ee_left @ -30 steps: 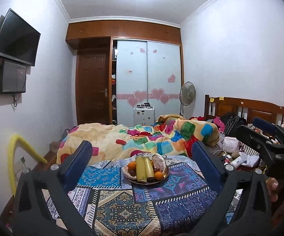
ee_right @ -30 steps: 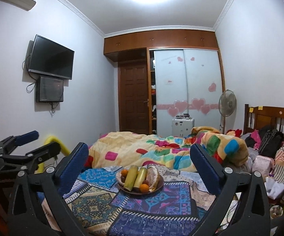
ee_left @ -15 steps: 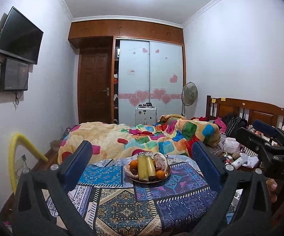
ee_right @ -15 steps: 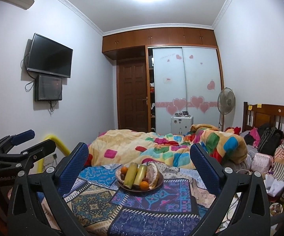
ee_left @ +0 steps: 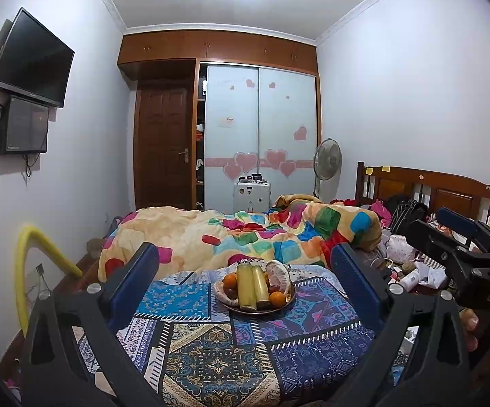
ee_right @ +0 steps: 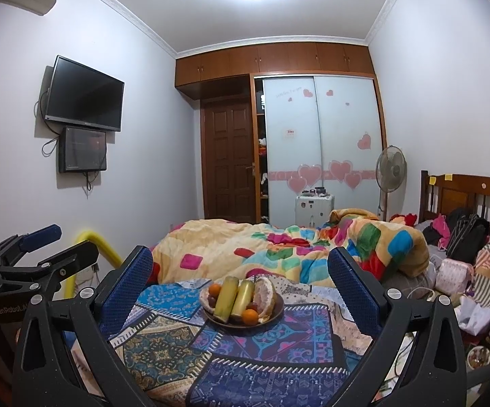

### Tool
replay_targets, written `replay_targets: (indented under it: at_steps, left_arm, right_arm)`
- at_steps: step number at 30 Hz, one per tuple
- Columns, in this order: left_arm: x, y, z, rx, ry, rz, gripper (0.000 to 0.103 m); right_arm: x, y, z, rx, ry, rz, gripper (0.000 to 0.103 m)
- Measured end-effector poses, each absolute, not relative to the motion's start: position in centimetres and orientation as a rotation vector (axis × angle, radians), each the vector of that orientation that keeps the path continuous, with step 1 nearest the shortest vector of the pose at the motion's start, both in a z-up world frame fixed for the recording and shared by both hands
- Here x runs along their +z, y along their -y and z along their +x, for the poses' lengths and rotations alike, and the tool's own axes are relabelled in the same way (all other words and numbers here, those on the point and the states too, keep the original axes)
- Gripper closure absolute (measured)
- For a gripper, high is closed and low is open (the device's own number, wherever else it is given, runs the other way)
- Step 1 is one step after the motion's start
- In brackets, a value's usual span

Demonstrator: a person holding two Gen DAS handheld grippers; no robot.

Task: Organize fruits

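1. Left wrist view: the left tool [ee_left: 245, 288] hangs above the near side of the tabletop [ee_left: 211, 356], its blue-padded fingers [ee_left: 133, 285] spread wide and nothing between them.
2. Straight ahead, framed by the two fingers, sits the fruit plate [ee_left: 255, 308] on the patterned cloth, toward the far edge of the tabletop and well apart from the pads.
3. On it: two long yellow-green fruits [ee_left: 252, 285] side by side down the middle, an orange [ee_left: 230, 280] to the left, another orange [ee_left: 277, 298] at the front right, and a peeled pomelo [ee_left: 278, 273] at the back right.
4. Off to the right, the right tool [ee_left: 455, 237] pokes into view, a bit of hand [ee_left: 470, 335] under it; from here I cannot tell how its fingers stand.
5. Behind the tabletop lies the bed under a bright patchwork blanket [ee_left: 245, 234].
6. Right wrist view: the right tool [ee_right: 241, 288] is spread wide too, empty, held over the tabletop [ee_right: 245, 356].
7. The fruit plate [ee_right: 272, 315] sits between its fingers further ahead, untouched; the yellow-green fruits [ee_right: 233, 296] lean slightly right, one orange [ee_right: 250, 316] at the front, one orange [ee_right: 215, 289] at the back left, pomelo [ee_right: 265, 293] on the right.
8. At the left edge the left tool [ee_right: 58, 244] shows, its fingers apart.
9. The blanket [ee_right: 279, 247] fills the space behind.
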State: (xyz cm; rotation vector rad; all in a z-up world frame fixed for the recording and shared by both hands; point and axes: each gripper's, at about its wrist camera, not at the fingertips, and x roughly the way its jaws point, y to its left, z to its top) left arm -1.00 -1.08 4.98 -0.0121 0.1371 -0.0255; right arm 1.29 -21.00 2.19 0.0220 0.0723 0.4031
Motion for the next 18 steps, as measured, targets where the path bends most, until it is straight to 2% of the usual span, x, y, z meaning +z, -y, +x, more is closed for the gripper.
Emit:
replay_targets:
  at_steps: [18]
  left_arm:
    - [4.47,1.28,-0.13,-0.03,-0.145,-0.014,0.0]
  right_arm:
    - [2.09,20.85,1.98,0.407,-0.089,0.032,0.0]
